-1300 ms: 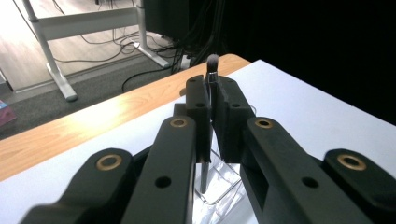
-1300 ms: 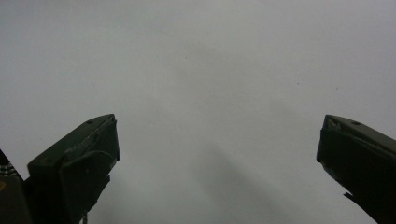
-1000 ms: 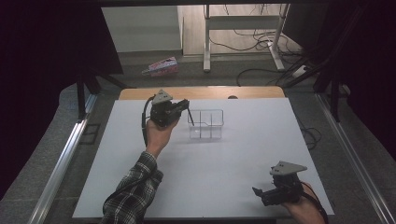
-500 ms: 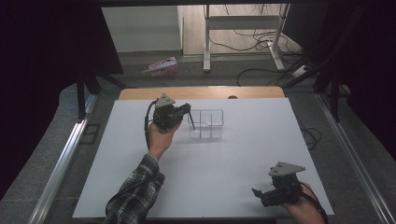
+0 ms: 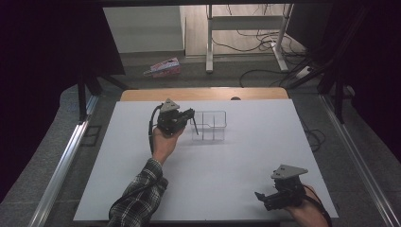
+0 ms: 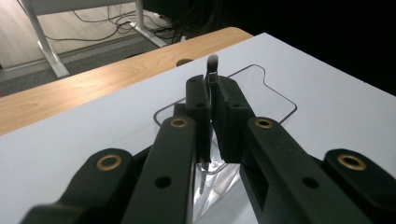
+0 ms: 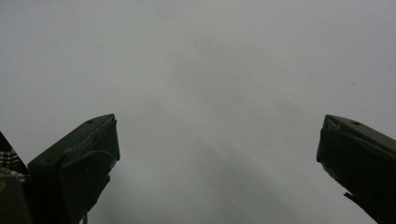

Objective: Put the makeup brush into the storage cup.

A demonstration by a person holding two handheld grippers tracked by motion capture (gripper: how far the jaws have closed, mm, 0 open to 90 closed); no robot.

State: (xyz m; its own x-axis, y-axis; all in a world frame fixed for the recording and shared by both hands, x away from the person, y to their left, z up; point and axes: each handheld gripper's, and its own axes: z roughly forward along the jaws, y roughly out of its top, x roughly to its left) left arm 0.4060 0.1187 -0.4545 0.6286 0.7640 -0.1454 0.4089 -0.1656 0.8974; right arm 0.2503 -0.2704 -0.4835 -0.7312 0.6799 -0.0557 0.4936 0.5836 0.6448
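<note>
On the white bench, the left gripper sat toward the far edge, left of the middle, held up in a hand whose checked sleeve ran back to the near edge. Its jaws were pressed together on a thin makeup brush, which hung from the tips as a dark, slightly tilted stick. In the left gripper view the same gripper showed the brush pinched between the two black pads, its pale bristle tip poking up past them and its handle running down between the jaws.

Just right of that gripper stood a clear plastic organizer, a low see-through box with dividers, set near the far edge at about the middle of the bench. The lower end of the brush came down at the organizer's left wall; whether it touched the plastic could not be told. In the left gripper view the organizer's rim curved around behind the jaws, and a shiny clear wall lay under them.

Well apart, by the near right corner of the bench, the right gripper rested low in the other hand, pointing left. Its jaws stood wide apart with nothing between them, and the right gripper view gave bare white bench between the two black jaws
</note>
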